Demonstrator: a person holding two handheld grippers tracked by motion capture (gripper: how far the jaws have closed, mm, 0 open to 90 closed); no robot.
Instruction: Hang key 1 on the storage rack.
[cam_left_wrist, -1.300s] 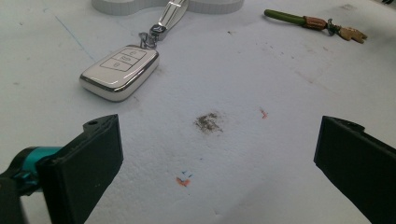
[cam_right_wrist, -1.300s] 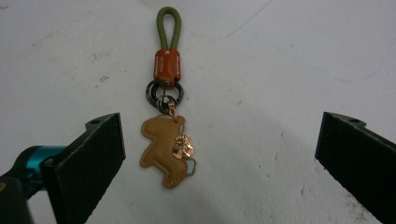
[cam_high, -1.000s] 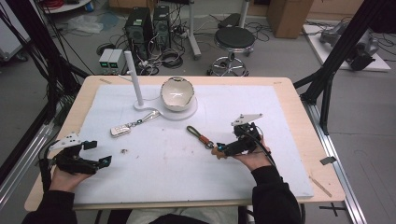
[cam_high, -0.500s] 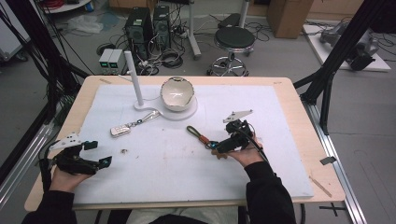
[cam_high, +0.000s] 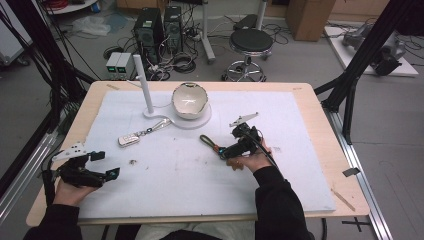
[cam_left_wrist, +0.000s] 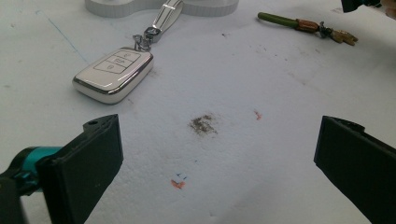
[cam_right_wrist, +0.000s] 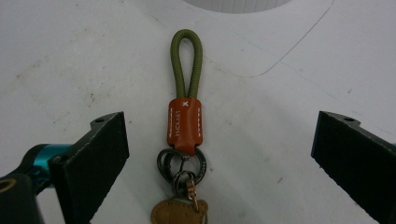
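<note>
A green cord keychain (cam_right_wrist: 185, 123) with an orange leather band, metal rings and a tan tag lies flat on the white mat, between the wide-apart jaws of my right gripper (cam_right_wrist: 219, 154). In the high view, that open right gripper (cam_high: 224, 150) sits over the ring end of the keychain (cam_high: 209, 142) at mid-table. My left gripper (cam_high: 106, 164) rests open near the front left corner, holding nothing. In the left gripper view, a white car key fob (cam_left_wrist: 113, 74) with a silver strap lies ahead of the left gripper (cam_left_wrist: 217, 158).
A white bowl (cam_high: 190, 100) on a round white base stands at the back centre, with a white upright post (cam_high: 144, 85) to its left. The key fob (cam_high: 129, 140) lies in front of the post. The white mat (cam_high: 300, 165) covers most of the wooden table.
My right gripper has moved left and slightly forward until its jaws are on either side of the keychain. The left gripper has stayed put.
</note>
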